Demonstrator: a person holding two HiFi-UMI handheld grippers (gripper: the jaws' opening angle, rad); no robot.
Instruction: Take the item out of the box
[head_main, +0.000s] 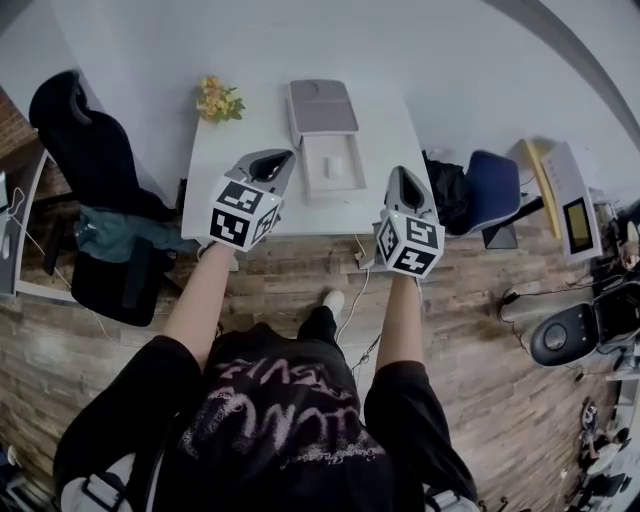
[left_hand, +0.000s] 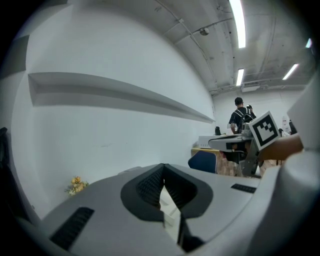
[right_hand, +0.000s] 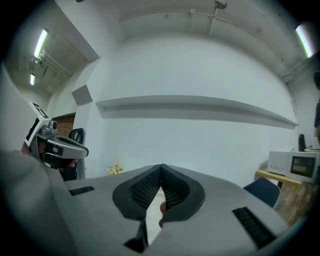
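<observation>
Approach step, judging by position: left gripper (head_main: 270, 163) and right gripper (head_main: 404, 182) hover mid-frame, jaws closed, empty. The next move likely requires opening one and descending onto the small white rectangular item (head_main: 334, 166) in the open pale box (head_main: 311, 180), upper centre.

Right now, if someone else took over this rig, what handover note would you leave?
Left gripper: shut, empty, held up short of the box base.
Right gripper: shut, empty, alongside it.
The box base lies open on the table, its lid just behind; the white item sits inside.
Done: box opened.
Left: grip the item and lift it out.
</observation>
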